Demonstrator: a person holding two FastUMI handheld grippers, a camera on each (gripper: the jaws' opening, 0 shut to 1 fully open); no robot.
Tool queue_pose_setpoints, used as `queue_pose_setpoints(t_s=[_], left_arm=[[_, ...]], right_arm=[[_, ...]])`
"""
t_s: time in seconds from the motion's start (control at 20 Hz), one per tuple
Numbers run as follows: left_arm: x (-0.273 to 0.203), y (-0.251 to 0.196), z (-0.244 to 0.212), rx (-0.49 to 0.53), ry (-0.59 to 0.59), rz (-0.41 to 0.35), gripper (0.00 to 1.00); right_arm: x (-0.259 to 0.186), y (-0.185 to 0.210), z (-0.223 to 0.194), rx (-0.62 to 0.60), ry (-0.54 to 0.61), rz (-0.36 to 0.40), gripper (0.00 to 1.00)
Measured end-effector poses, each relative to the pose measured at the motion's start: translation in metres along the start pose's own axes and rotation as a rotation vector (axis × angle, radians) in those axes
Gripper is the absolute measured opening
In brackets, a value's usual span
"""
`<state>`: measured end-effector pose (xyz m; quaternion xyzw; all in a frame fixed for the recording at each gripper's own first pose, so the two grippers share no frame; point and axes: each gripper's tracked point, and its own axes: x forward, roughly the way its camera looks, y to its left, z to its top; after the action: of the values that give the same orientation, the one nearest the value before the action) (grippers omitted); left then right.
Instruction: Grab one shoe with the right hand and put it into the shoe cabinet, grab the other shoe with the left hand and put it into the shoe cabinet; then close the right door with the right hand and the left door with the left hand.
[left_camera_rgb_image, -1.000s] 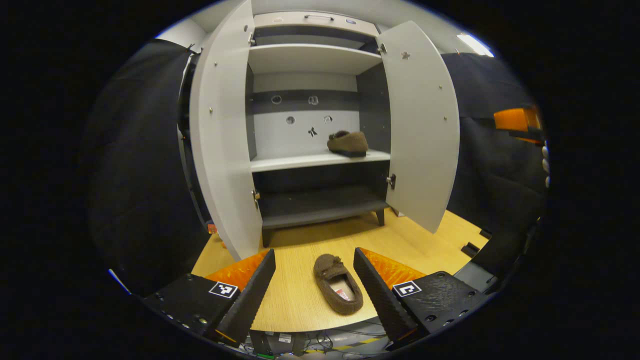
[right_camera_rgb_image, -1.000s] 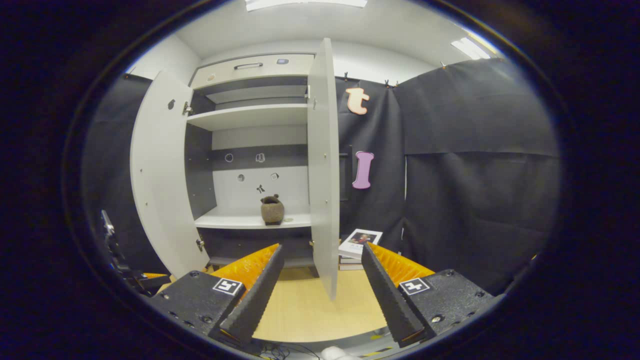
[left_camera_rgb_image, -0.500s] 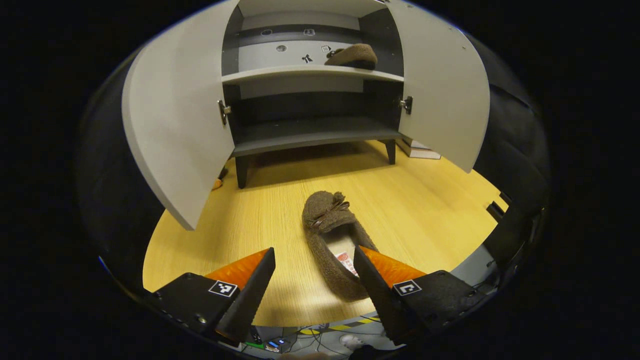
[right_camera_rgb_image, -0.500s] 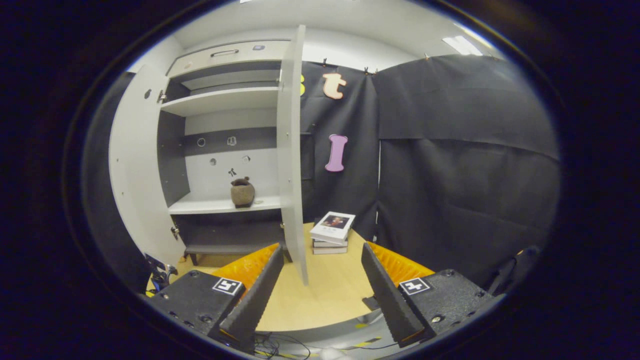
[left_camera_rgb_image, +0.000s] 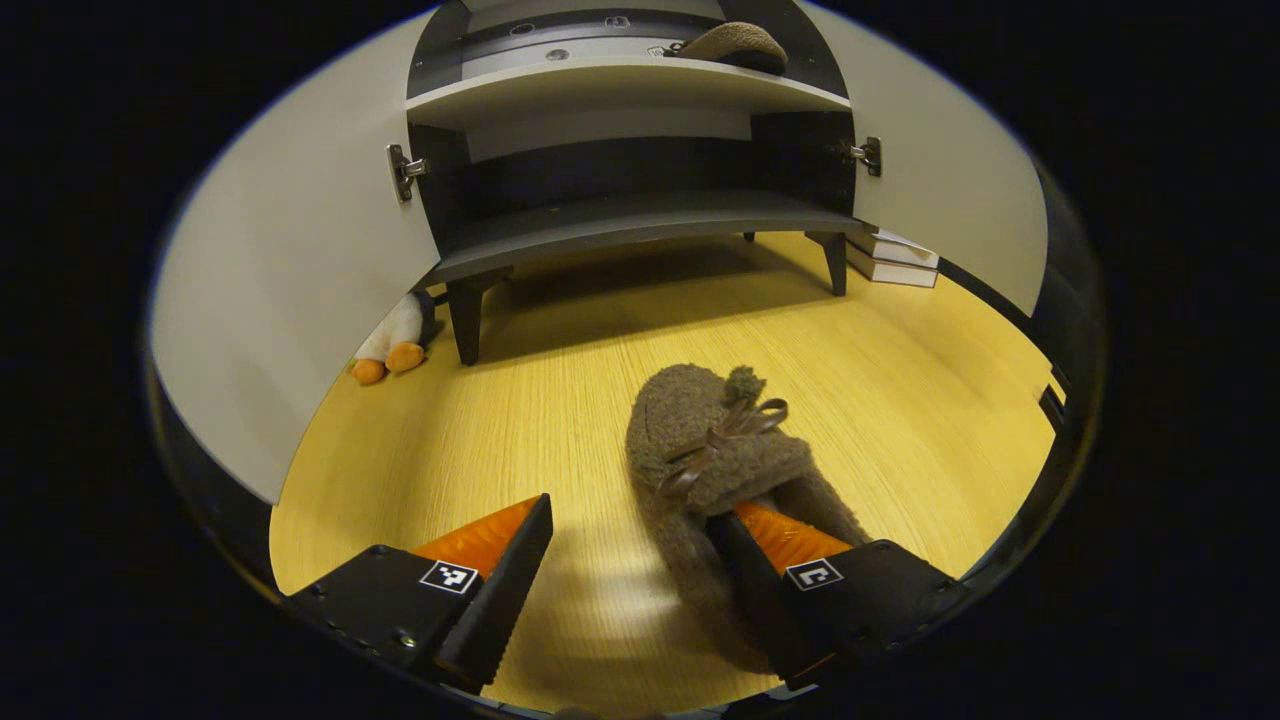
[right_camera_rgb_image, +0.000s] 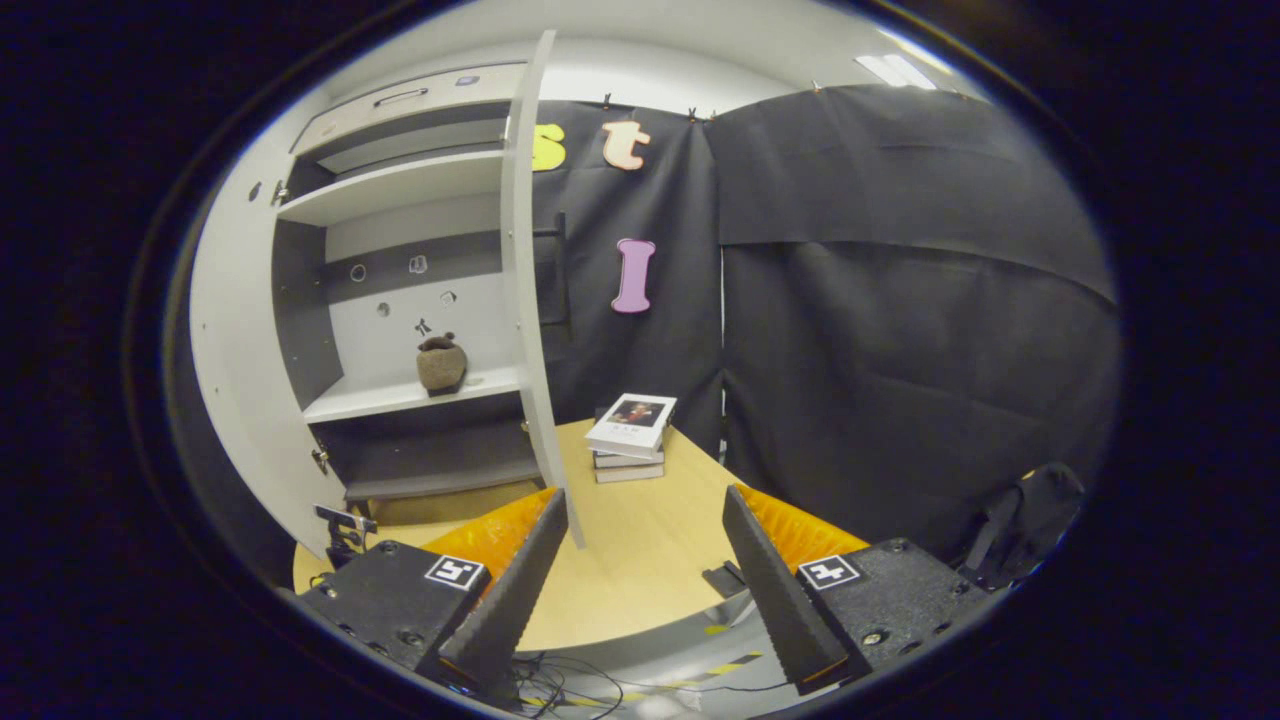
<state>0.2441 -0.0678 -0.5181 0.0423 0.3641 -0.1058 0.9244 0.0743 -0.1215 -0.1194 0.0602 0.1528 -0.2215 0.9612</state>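
A brown fuzzy shoe (left_camera_rgb_image: 715, 455) with a small bow lies on the wooden floor (left_camera_rgb_image: 560, 390), toe toward the cabinet. My left gripper (left_camera_rgb_image: 640, 575) is open low over it: one finger sits inside the shoe's opening, the other to its left on bare floor. The other brown shoe (left_camera_rgb_image: 735, 42) (right_camera_rgb_image: 440, 362) rests on the white middle shelf (left_camera_rgb_image: 620, 78) of the shoe cabinet (right_camera_rgb_image: 400, 300). Both cabinet doors, the left door (left_camera_rgb_image: 290, 270) and the right door (left_camera_rgb_image: 950, 190), stand open. My right gripper (right_camera_rgb_image: 645, 570) hangs open and empty in the air, right of the cabinet.
A plush penguin (left_camera_rgb_image: 395, 340) lies by the cabinet's left leg. A stack of books (right_camera_rgb_image: 630, 440) (left_camera_rgb_image: 890, 258) sits on the floor to the right of the cabinet. The right door's edge (right_camera_rgb_image: 525, 300) stands close in front of my right gripper. Black cloth walls surround the floor.
My left gripper has dropped and moved forward to the floor shoe, so that one finger now sits in its opening. My right gripper has swung to the right, away from the cabinet.
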Motion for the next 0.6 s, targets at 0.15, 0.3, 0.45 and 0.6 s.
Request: queue_pose_setpoints(t_s=[0.15, 0.3, 0.45, 0.6], left_arm=[[0.020, 0.002, 0.006, -0.021, -0.011, -0.006, 0.96], [0.027, -0.005, 0.010, -0.040, -0.029, -0.032, 0.89], [0.029, -0.021, 0.013, -0.053, -0.022, -0.073, 0.38], [0.028, -0.011, 0.013, -0.029, 0.001, 0.007, 0.08]], right_arm=[[0.010, 0.001, -0.003, 0.001, 0.023, 0.006, 0.99], [0.012, 0.005, 0.001, 0.003, 0.021, 0.022, 0.99], [0.010, 0.004, 0.006, -0.005, 0.006, 0.028, 0.99], [0.004, 0.001, 0.009, 0.002, -0.004, 0.035, 0.99]])
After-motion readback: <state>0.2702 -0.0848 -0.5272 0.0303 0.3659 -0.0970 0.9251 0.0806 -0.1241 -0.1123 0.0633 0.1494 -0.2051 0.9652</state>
